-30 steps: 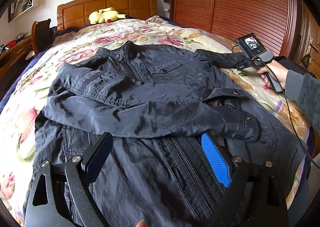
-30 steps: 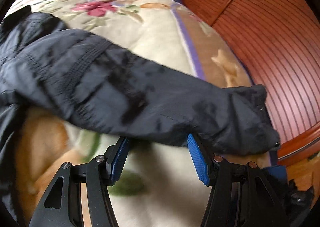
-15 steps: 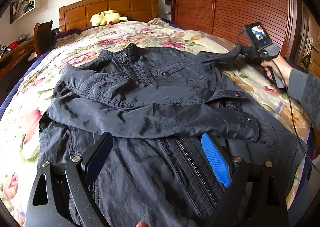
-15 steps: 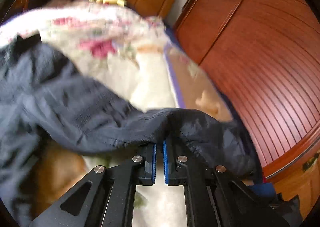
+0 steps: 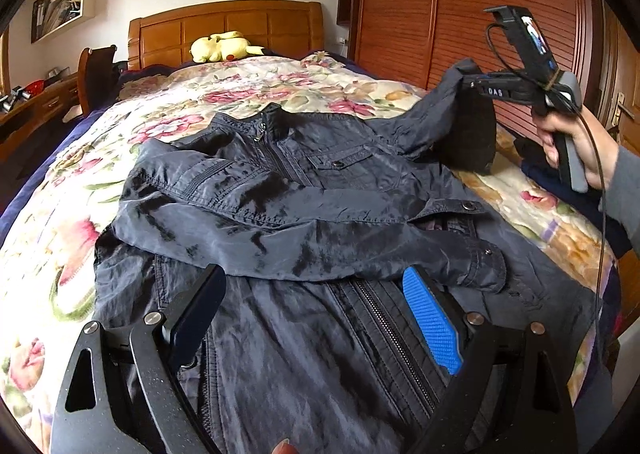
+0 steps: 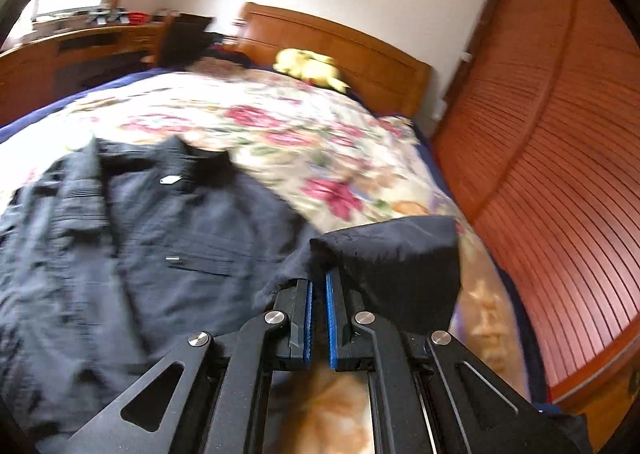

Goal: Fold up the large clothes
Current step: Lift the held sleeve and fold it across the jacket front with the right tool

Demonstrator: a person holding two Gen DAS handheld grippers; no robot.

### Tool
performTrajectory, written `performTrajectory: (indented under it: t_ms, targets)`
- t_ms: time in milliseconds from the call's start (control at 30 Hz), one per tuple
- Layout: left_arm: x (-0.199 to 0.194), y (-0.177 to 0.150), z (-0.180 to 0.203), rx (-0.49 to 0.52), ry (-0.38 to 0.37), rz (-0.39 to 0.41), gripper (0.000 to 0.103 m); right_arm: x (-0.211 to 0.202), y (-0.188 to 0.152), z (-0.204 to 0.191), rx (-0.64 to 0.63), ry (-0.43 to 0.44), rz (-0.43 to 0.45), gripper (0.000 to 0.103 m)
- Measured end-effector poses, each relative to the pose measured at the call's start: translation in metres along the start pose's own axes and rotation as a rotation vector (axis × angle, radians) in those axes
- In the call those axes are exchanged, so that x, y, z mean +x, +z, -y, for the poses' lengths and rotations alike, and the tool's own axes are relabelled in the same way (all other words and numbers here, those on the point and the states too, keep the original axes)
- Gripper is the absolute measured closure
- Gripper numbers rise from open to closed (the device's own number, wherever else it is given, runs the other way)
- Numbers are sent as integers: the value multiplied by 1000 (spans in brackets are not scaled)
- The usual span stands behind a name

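The dark jacket [image 5: 304, 190] lies front-up on the flowered bed [image 5: 280, 82], collar towards the headboard, well ahead of the left hand-held gripper [image 5: 316, 318]. One sleeve [image 5: 304, 246] is already laid across the chest, its buttoned cuff ending just beyond the blue pad of that gripper's right finger. So I'd say the first fold is done.

The second is under way. The right hand-held gripper [image 6: 317, 318] has its blue pads pressed nearly together on a pinch of the other sleeve [image 6: 392, 258], and the cuff end hangs off to the right of its fingers, lifted clear of the bed. From the left wrist view you can see that sleeve [image 5: 452, 114] drawn up in the air off the jacket's far-right shoulder, with the person's hand [image 5: 568, 134] on the handle. The picture from the right wrist is blurred, so I can't tell exactly how much cloth is caught.

The left hand-held gripper is spread wide, holding nothing, poised low over the hem with the zip running between its fingers.

What's left, as I judge it: carry that raised sleeve in over the chest to lie on the first, then fold the body, hem up towards the collar. Roughly a third done, no more
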State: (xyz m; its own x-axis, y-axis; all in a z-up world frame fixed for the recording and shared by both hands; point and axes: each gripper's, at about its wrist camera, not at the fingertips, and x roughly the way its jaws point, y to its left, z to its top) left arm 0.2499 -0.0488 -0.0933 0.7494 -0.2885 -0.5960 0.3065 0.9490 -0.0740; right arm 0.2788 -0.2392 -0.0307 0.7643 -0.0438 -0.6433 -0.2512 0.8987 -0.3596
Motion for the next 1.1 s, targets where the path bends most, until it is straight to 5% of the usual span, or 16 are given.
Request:
performTrajectory:
  t_ms: [233, 767, 1100]
  targets:
    - [-11, -1, -8, -11, -2, 20, 12, 10, -19, -42, -13, 77, -63, 97]
    - [-21, 0, -15, -24, -1, 36, 12, 30, -51, -45, 88, 153, -182, 82]
    - [-20, -1, -11, -16, -7, 38, 12, 5, -50, 3, 171, 69, -97, 54]
